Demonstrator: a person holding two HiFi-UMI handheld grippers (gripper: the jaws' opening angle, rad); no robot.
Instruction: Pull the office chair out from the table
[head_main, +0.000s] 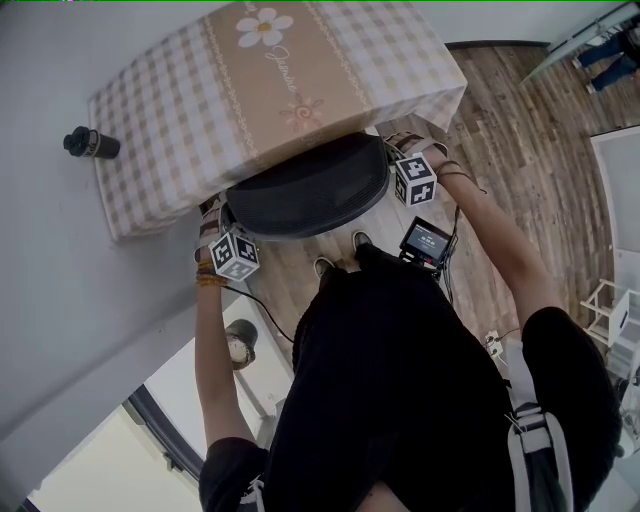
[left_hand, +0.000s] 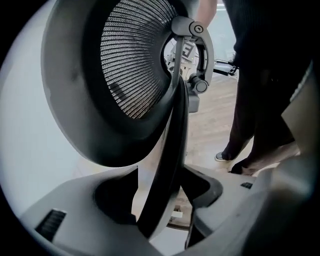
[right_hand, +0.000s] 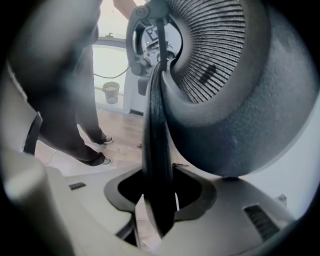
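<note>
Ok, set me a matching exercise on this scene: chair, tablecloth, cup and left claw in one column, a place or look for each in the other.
Things
1. chair
2. tablecloth
3. cup
4. left claw

Descriptions
A. checked, with a daisy print
B. small, standing alone on the floor
C. open, astride the chair back's edge
D. black, pushed up against the tablecloth

Pairs: 1-D, 2-A, 3-B, 4-C
</note>
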